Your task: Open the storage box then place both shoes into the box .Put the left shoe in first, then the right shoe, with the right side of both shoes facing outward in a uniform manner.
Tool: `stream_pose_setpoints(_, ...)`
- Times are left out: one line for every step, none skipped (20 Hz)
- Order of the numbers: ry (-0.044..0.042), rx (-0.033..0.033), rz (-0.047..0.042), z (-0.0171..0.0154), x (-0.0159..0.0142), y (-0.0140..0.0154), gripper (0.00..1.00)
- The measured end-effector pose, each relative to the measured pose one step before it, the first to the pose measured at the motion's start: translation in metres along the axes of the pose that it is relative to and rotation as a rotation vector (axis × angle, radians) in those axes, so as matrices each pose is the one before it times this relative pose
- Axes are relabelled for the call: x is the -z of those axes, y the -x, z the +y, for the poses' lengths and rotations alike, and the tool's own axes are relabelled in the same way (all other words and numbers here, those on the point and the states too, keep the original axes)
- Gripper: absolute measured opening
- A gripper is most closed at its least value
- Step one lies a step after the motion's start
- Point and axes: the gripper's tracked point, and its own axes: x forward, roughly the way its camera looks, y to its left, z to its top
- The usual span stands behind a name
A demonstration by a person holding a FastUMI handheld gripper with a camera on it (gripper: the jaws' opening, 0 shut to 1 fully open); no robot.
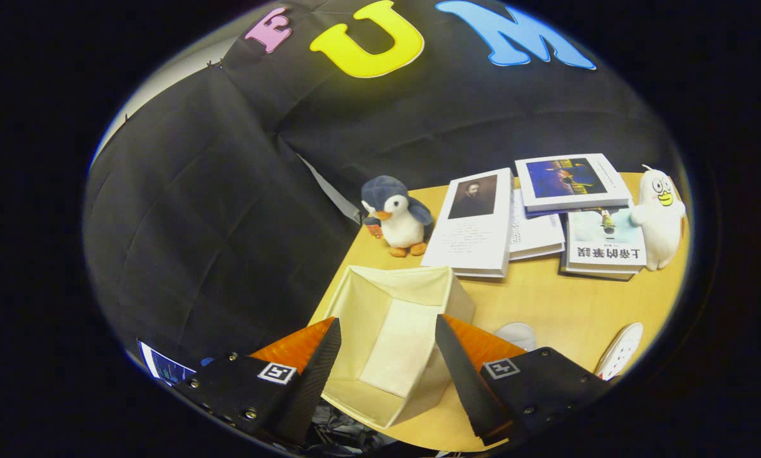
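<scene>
**Open box at the near edge, fingers spread above it**

The gripper hangs with its two fingers spread wide, holding nothing. Between and just below them sits the cream storage box, open, its inside bare, at the worktop's near left edge. Just right of the right finger lie two white shoes: one touching the finger's outline, the other near the worktop's right edge. Beyond the box, a plush penguin stands by the far left corner. Books lie stacked along the far edge, and a white plush duck stands at the far right.
</scene>
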Motion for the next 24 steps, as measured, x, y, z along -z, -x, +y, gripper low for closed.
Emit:
stream_pose_setpoints(-0.00418,0.01619,0.00002,-0.01058,0.00148,0.00384,0.91)
stream_pose_setpoints(-0.00563,0.01563,0.00052,-0.01104,0.00121,0.00337,0.91)
stream_pose_setpoints(-0.00454,0.01729,0.00365,-0.00919,0.00575,0.00463,0.91)
stream_pose_setpoints(-0.00057,0.01875,0.0063,-0.01037,0.00605,0.0038,0.91)
stream_pose_setpoints(0.00411,0.01924,0.0071,-0.01104,0.00822,0.00313,0.91)
stream_pose_setpoints(0.00388,0.02037,0.01423,-0.0114,0.00768,0.00155,0.91)
stream_pose_setpoints(-0.00051,0.01434,0.01615,-0.00993,0.01026,0.00394,0.91)
stream_pose_setpoints(-0.00211,0.01501,0.0212,-0.01186,0.0126,0.00205,0.91)
stream_pose_setpoints(-0.00038,0.01814,0.02542,-0.01041,0.01285,-0.00171,0.91)
stream_pose_setpoints(-0.00127,0.01583,0.02913,-0.00992,0.01277,-0.00282,0.91)
stream_pose_setpoints(-0.00275,0.01262,0.0326,-0.00674,0.01362,-0.00417,0.91)
stream_pose_setpoints(0.00062,0.00938,0.03307,-0.00677,0.01221,-0.00321,0.91)
stream_pose_setpoints(-0.00035,0.01027,0.02952,-0.00682,0.01213,-0.0031,0.91)
stream_pose_setpoints(-0.00316,0.00547,0.02432,-0.00593,0.00896,-0.00311,0.92)
stream_pose_setpoints(-0.00377,0.00517,0.02202,-0.00492,0.0085,-0.00444,0.92)
stream_pose_setpoints(-0.00049,0.00823,0.01543,-0.00523,0.00468,-0.00483,0.92)
stream_pose_setpoints(0.005,0.01251,0.01321,-0.00595,0.00516,-0.00485,0.92)
stream_pose_setpoints(0.00609,0.01267,0.01443,-0.0054,0.00413,-0.00511,0.91)
stream_pose_setpoints(0.00533,0.00853,0.01557,-0.00427,0.00556,-0.00548,0.91)
stream_pose_setpoints(0.00751,0.01071,0.01923,-0.00384,0.00464,-0.00642,0.91)
stream_pose_setpoints(0.01585,0.01344,0.01708,-0.00444,0.00529,-0.00704,0.91)
stream_pose_setpoints(0.01894,0.01008,0.01546,-0.00359,0.00346,-0.00618,0.91)
stream_pose_setpoints(0.01906,0.01498,0.01629,-0.00269,0.00499,-0.00806,0.89)
stream_pose_setpoints(0.01777,0.01114,0.01586,-0.00275,0.00326,-0.00643,0.89)
